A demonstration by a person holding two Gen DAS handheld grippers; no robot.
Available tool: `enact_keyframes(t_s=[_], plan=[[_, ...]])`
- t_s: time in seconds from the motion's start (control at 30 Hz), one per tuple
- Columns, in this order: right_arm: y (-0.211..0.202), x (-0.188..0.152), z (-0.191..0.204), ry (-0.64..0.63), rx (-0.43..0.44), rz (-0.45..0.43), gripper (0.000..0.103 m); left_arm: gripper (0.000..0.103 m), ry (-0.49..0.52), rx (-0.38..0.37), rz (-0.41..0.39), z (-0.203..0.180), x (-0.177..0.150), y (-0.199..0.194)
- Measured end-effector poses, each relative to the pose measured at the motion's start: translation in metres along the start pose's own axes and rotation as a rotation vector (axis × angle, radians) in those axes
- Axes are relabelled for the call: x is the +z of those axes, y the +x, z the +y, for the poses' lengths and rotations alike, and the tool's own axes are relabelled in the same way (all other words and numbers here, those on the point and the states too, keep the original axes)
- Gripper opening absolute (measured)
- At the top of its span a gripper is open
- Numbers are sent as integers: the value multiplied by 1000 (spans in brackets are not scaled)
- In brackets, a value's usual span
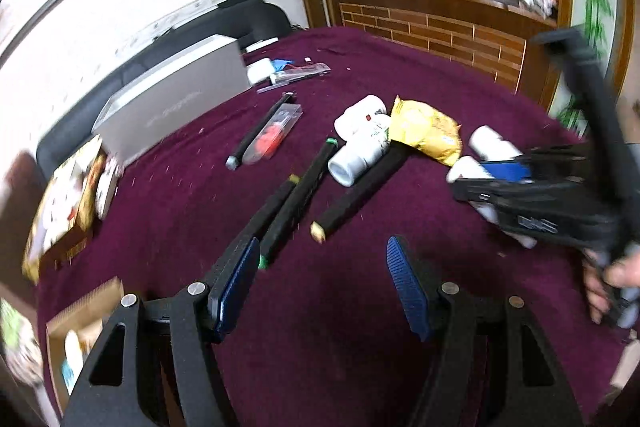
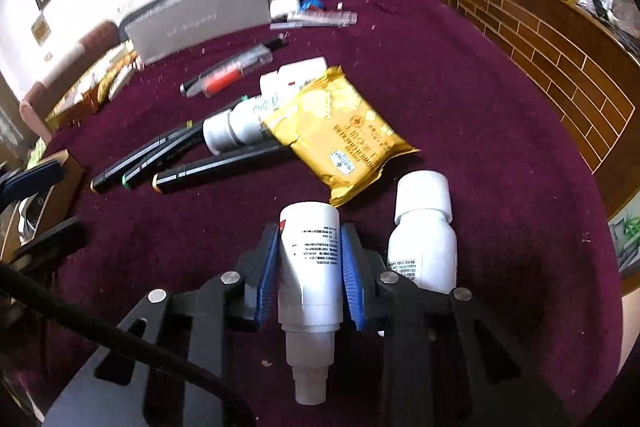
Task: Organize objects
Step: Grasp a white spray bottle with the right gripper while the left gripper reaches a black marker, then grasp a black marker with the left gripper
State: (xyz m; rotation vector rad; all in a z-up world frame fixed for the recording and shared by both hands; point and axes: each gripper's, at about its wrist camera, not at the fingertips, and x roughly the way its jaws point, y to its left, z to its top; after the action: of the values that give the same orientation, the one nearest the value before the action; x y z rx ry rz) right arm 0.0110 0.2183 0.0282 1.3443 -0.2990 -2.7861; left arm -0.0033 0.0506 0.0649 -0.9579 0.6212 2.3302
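Note:
In the right wrist view my right gripper (image 2: pixel 309 243) is shut on a white bottle (image 2: pixel 310 267), its blue pads pressing both sides; the bottle's nozzle points back at the camera. A second white bottle (image 2: pixel 424 239) lies just to the right on the maroon cloth (image 2: pixel 500 115). A yellow packet (image 2: pixel 340 131) lies ahead, over more white bottles (image 2: pixel 236 129) and three black markers (image 2: pixel 144 159). In the left wrist view my left gripper (image 1: pixel 322 247) stands open over bare cloth with nothing between its fingers, and the black markers (image 1: pixel 296 199) lie just ahead of its left finger.
A grey box (image 1: pixel 176 99) stands at the table's far left, with an orange pen in a clear case (image 1: pixel 268 139) in front of it. Small cardboard boxes (image 1: pixel 80 323) sit at the left edge. A wooden counter (image 1: pixel 440 27) rises behind the table. A hand (image 1: pixel 608 283) shows at the right.

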Motion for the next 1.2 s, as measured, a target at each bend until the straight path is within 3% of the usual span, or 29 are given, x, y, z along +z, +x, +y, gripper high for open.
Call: enact_keyframes(t_s=[0.17,0.37,0.43,0.5,0.6,0.9,1.1,1.2], plan=[[-5,-3,-4,-2,23,-53,27,60,116,-2,43,-11,18,45],[-4,0,-5,2,43,-55,28,59,152,-85,104,-15,28,81],[-4,0,-4,-1,46,-53,29,52,150,-106,99,-17,28,83],[-3,0,-2,-5,40,-54,29,22,115,-161,122,-18,29,81],[-3,-1,-1,-10,34,-55,29,11,121,-141,152,-25,24,71],[-2,-1,0,-20,31,-49,32,11,-85,-173,226,-2,-31,24],[0,-4,9,-70,6,-45,54,14,-37,-77,195,-18,-21,25],[2,-4,11,-79,-6,-42,58,21,-41,-25,161,-21,-18,29]])
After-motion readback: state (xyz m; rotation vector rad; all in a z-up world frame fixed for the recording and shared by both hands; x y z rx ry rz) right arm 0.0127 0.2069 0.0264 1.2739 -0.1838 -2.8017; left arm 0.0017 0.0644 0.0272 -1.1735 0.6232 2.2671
